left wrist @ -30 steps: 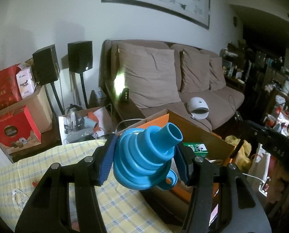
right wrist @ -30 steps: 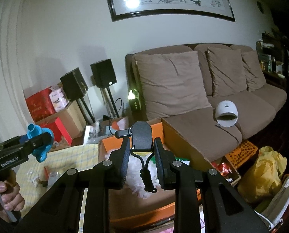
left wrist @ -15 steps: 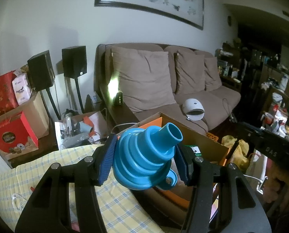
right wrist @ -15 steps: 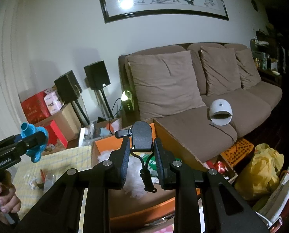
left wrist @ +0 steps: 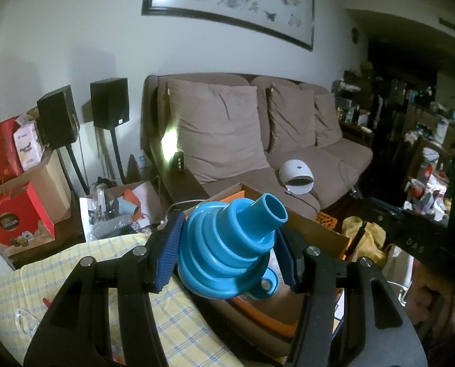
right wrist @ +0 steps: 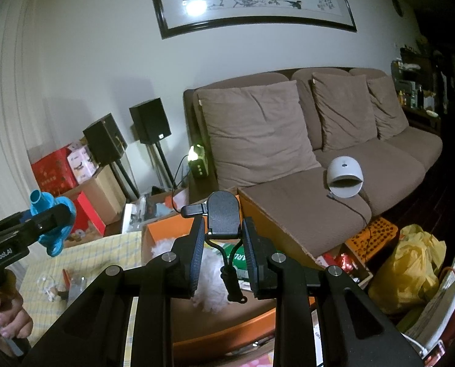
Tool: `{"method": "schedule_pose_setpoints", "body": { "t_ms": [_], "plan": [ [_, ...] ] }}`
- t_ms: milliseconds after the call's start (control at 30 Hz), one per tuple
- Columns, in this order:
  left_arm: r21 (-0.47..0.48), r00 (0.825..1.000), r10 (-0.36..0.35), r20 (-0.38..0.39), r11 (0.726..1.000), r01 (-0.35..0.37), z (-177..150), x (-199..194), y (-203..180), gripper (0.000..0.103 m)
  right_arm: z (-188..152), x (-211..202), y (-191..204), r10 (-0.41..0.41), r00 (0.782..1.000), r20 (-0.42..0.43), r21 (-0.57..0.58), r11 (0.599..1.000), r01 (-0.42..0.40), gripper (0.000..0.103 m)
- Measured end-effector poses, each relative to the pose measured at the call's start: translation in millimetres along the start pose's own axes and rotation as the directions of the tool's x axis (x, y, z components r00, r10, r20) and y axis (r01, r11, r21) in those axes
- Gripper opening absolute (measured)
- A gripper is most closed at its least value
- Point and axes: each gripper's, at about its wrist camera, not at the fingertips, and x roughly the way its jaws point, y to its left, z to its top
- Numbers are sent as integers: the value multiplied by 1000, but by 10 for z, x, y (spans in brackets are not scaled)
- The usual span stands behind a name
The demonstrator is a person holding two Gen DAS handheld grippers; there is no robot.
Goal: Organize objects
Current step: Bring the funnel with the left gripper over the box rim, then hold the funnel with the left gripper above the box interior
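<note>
— Blue funnel clamped in my left gripper; black clip pinched in my right gripper.

— Around?

— Orange box below — checked cloth, sofa behind.

**Checked cloth, open box, loaded sofa**

A surface under a yellow checked cloth carries a few small clear and red bits near its left edge, too blurred to name. Just beside it an open cardboard box with an orange lining holds white fluff and a green packet. On the brown sofa seat lies a white domed device, its cord trailing off the cushion.
</note>
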Motion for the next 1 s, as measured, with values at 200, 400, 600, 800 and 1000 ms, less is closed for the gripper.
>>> {"method": "schedule_pose_setpoints", "body": {
  "t_ms": [200,400,600,800,1000],
  "plan": [
    [-8,1000,-5,-5,1000,5,-25,24,-3,53,6,2,-7,-2,1000,-1,2,1000,2,24],
    [-11,1000,-7,-14,1000,7,-46,57,-14,53,6,3,-10,-1,1000,-2,2,1000,1,24],
    [-12,1000,-7,-16,1000,7,-47,65,-24,53,-13,9,-11,-4,1000,-5,3,1000,4,24],
    [-22,1000,-12,-26,1000,11,-92,80,-42,53,-14,10,-12,-3,1000,-6,2,1000,3,24],
    [-27,999,-10,-30,1000,9,-110,111,-58,53,-35,29,-31,-8,1000,-10,1,1000,8,24]
  ]
}}
